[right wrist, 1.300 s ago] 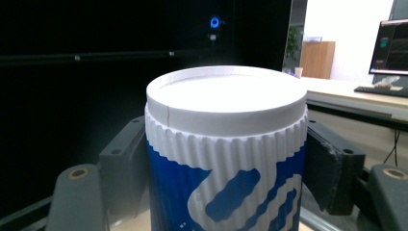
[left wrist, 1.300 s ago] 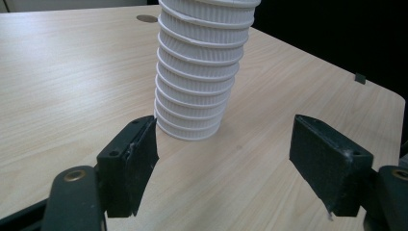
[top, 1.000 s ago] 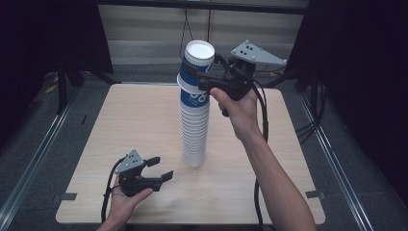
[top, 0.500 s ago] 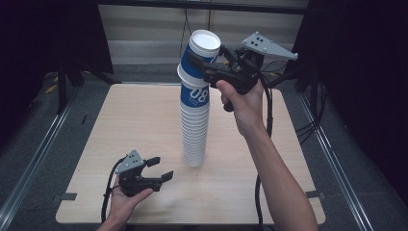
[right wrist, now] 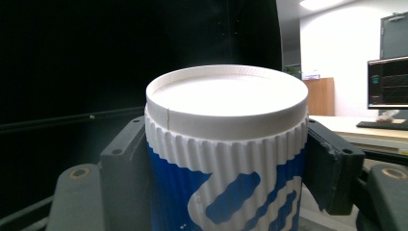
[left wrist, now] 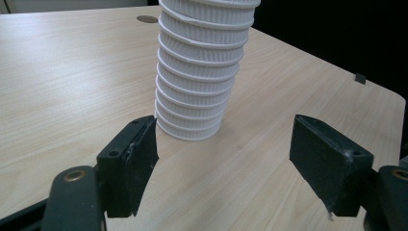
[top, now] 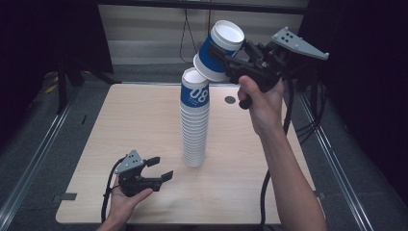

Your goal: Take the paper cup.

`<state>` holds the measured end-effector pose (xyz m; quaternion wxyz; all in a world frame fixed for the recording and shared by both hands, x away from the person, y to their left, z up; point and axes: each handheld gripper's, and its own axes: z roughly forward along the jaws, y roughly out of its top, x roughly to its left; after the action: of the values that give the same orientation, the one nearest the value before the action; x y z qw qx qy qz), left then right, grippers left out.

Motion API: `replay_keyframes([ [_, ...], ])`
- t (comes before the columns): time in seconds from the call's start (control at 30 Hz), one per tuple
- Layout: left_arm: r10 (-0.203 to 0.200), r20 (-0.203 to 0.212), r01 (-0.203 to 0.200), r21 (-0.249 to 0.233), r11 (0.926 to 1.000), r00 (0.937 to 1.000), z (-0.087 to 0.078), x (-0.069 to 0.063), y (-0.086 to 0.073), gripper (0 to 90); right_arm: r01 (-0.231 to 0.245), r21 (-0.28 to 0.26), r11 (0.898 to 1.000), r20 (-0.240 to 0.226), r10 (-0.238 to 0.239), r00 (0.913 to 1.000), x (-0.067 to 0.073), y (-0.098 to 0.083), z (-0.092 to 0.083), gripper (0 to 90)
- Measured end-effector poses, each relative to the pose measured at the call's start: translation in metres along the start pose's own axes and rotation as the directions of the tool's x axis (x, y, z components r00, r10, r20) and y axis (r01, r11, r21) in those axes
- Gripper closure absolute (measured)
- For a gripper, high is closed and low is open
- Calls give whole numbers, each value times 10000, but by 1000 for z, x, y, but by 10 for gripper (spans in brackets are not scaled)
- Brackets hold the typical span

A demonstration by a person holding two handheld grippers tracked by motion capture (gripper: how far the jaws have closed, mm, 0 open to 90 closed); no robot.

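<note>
A blue and white cup [top: 219, 52] is held tilted in the air, above and beside the tall cup stack [top: 195, 120], gripped by the right tongs [top: 231, 60]. The left tongs [top: 156, 169] are rested on the table [top: 120, 115], apart, gripping nothing.

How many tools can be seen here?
2. The left tool sits low by the table front edge, holding nothing; the right tool is raised above the cup stack, shut on a blue cup.

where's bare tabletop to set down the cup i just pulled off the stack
Bare wood lies left of the cup stack out to the table edge, and right of it up to the forearm. The lifted cup sits in the right gripper. Crowded: near-left corner, with the left gripper.
</note>
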<state>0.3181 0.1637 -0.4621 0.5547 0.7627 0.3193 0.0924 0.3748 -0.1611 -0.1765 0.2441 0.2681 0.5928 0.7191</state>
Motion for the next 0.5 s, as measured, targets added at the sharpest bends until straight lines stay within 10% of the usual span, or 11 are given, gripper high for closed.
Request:
replay_keyframes([
  [0.5, -24, 13, 24, -3, 10000, 10000, 1, 0, 1, 250, 143, 595, 9981, 674, -183, 9976, -12, -16, -52, 271],
])
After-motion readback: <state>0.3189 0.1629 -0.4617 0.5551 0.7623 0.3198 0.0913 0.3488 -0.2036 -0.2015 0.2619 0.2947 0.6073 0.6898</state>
